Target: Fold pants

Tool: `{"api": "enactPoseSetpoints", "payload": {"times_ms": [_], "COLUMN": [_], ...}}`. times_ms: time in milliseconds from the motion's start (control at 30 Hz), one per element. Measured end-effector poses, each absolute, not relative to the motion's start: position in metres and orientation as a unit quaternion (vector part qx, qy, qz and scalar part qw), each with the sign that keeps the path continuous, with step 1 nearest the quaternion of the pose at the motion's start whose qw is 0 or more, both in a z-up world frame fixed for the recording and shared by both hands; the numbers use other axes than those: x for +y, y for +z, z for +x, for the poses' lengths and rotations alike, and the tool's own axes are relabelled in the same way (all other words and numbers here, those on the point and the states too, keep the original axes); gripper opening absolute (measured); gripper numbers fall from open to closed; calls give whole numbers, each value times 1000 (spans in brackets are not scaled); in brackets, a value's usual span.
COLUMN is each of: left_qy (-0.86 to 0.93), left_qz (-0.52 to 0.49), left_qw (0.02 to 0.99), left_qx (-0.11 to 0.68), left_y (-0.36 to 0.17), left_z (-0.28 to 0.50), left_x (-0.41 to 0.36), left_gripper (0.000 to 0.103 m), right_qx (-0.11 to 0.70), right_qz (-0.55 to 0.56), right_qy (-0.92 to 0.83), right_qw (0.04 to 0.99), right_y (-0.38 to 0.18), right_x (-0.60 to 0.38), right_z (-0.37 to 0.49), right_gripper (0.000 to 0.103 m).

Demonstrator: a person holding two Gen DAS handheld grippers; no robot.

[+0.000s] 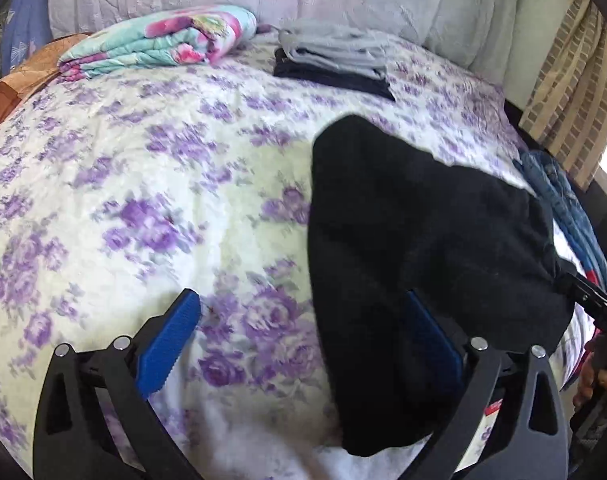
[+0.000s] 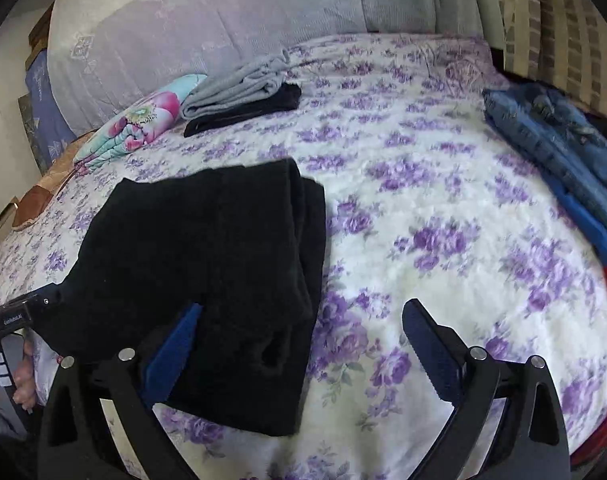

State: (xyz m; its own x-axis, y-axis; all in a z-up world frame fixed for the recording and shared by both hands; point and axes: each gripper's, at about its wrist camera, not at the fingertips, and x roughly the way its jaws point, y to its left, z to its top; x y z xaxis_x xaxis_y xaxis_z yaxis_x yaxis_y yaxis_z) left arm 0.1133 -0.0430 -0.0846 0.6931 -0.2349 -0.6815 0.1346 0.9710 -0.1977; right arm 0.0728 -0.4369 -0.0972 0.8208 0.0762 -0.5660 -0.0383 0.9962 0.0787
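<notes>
1. Pants (image 2: pixel 207 280): solid black, no pattern visible.
2. Bedspread (image 1: pixel 151 200): cream-white ground with a purple floral print and grey-green leaves.
3. Left gripper (image 1: pixel 303 344): black frame with blue finger pads.
4. Right gripper (image 2: pixel 303 344): black frame with blue pads.
5. Folded quilt (image 1: pixel 159 46), ahead and left of the left gripper: turquoise with pink flowers.
6. Folded stack (image 2: pixel 239 98), far ahead: light grey garment on top of a black one.
7. Jeans (image 2: pixel 559 140), ahead and right of the right gripper: mottled blue denim.
8. Curtain (image 1: pixel 575 92), far right: tan and brown checks.
9. Headboard cover (image 2: pixel 207 28): pale lilac-grey, faint woven motif.
</notes>
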Motion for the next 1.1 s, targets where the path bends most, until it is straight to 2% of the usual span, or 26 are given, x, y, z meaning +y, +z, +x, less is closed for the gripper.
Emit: {"api": "enactPoseSetpoints", "payload": {"times_ms": [233, 300, 367, 467, 600, 800, 933, 1100], "left_qy": [-86, -90, -92, -74, -63, -105, -132, -105], "left_qz": [-123, -114, -90, -49, -44, -125, -155, -114], "left_qw": [914, 912, 906, 887, 897, 888, 882, 895], "left_qx": [377, 385, 403, 453, 435, 430, 425, 419], "left_y": [-58, -56, -60, -85, -88, -78, -80, -89], "left_z": [143, 159, 179, 211, 207, 170, 145, 132], "left_x": [-21, -27, -38, -54, -57, -35, -28, -41], "left_gripper": [99, 99, 99, 99, 99, 98, 98, 98], "right_qx": [277, 308, 387, 402, 353, 319, 324, 329], "right_qz": [-9, -16, -50, -10, 0, 86, 159, 234], "right_qy": [35, 26, 22, 43, 35, 79, 131, 158], "right_qw": [960, 951, 920, 915, 935, 940, 923, 901], "right_y": [-70, -81, -112, -117, -99, -87, -107, -132], "right_x": [-407, -404, -395, -407, -422, -455, -474, -484], "right_z": [111, 133, 164, 171, 152, 115, 98, 96], "right_gripper": [99, 99, 99, 99, 99, 99, 99, 99]}}
